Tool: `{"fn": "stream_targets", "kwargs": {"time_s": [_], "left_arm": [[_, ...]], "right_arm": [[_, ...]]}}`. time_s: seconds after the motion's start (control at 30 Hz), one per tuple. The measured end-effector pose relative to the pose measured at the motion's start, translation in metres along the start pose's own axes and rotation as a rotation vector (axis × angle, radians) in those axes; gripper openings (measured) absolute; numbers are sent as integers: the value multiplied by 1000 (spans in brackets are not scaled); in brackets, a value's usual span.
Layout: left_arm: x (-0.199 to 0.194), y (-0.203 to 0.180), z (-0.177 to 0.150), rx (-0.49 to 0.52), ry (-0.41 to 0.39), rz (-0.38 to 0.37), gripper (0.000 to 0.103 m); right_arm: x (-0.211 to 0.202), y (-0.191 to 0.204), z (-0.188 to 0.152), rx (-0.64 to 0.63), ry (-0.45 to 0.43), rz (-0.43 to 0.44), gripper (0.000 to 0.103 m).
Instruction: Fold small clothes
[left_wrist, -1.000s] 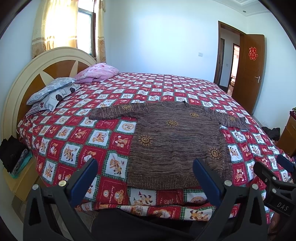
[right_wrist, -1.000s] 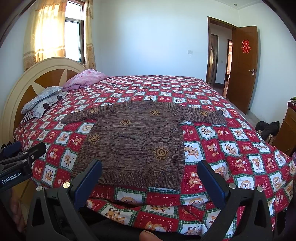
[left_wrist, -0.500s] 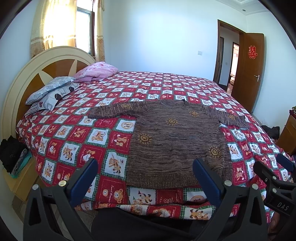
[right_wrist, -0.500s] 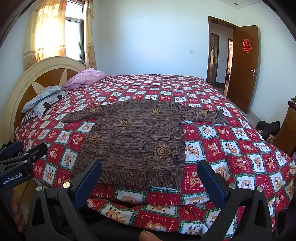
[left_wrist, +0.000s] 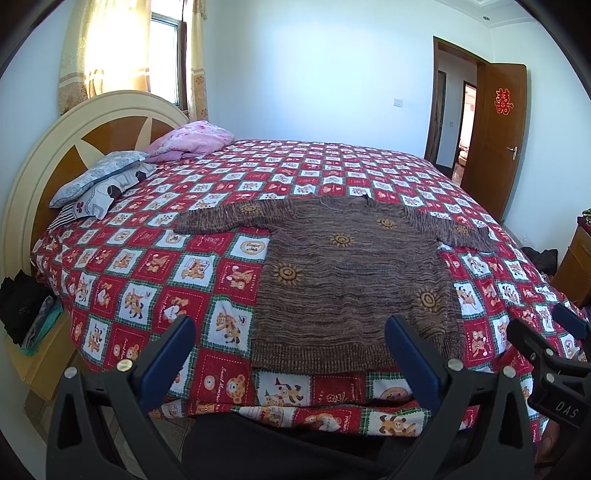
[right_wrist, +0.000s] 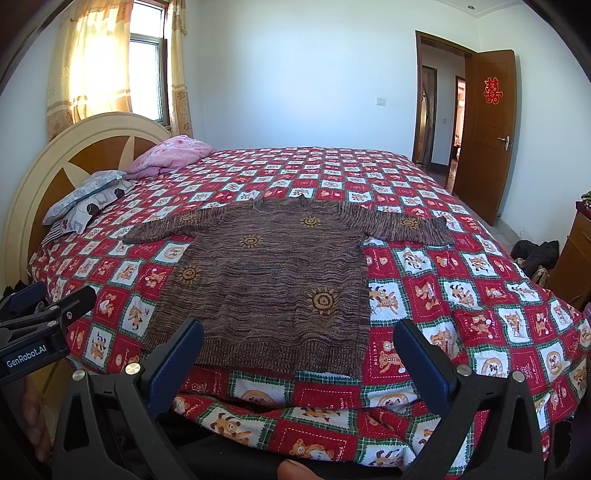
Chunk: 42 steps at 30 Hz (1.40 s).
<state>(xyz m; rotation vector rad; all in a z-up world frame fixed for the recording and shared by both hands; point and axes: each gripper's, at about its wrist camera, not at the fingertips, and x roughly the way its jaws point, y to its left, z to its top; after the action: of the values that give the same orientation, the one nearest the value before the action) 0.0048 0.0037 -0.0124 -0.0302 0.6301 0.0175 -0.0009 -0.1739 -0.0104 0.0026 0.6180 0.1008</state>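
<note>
Left edge: nightstand (left_wrist: 37, 363) half cut off beside the bed, dark clothes (left_wrist: 18, 302) piled on it, can't make out what they are. Headboard (left_wrist: 40, 147) partly hidden by stacked pillows (left_wrist: 99, 181) and a pink bundle (left_wrist: 192, 140). Left gripper (left_wrist: 290, 345) fingers spread wide, holding nothing, hovering short of the bed's near edge; its body is cropped at the frame bottom. Brown sweater (left_wrist: 351, 273) lies flat on the checked quilt (left_wrist: 147, 266), sleeves out to both sides, hem just beside the near edge of the bed, neck toward the far wall. Far sleeve tip hard to read in the fisheye. Right gripper (right_wrist: 299, 349) also spread wide, empty, near the hem but apart from it. Plenty of bare quilt on both sides of the sweater and beyond the collar. A toe or fingertip pokes in at the bottom of the right wrist view, cut off. Right: dark heap (right_wrist: 535, 254) on the floor, unclear; wooden cabinet (right_wrist: 576, 258) cropped; door (right_wrist: 484, 136) open.
</note>
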Motion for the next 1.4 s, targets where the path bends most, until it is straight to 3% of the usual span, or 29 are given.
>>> {"fn": "stream_targets", "kwargs": {"time_s": [0.7, 0.83, 0.97, 1.13, 1.4], "left_arm": [[7, -1, -5, 16, 22, -2, 103], [23, 0, 9, 30, 28, 2, 103], [39, -1, 17, 53, 26, 7, 103], [65, -10, 27, 98, 2, 34, 103], [129, -35, 37, 128, 43, 35, 103]], "right_arm": [[9, -1, -1, -7, 1, 47, 102], [18, -7, 3, -4, -24, 84, 102], [36, -22, 5, 35, -9, 117, 102], [69, -47, 6, 76, 39, 71, 102], [142, -106, 0, 189, 187, 6, 100]]}}
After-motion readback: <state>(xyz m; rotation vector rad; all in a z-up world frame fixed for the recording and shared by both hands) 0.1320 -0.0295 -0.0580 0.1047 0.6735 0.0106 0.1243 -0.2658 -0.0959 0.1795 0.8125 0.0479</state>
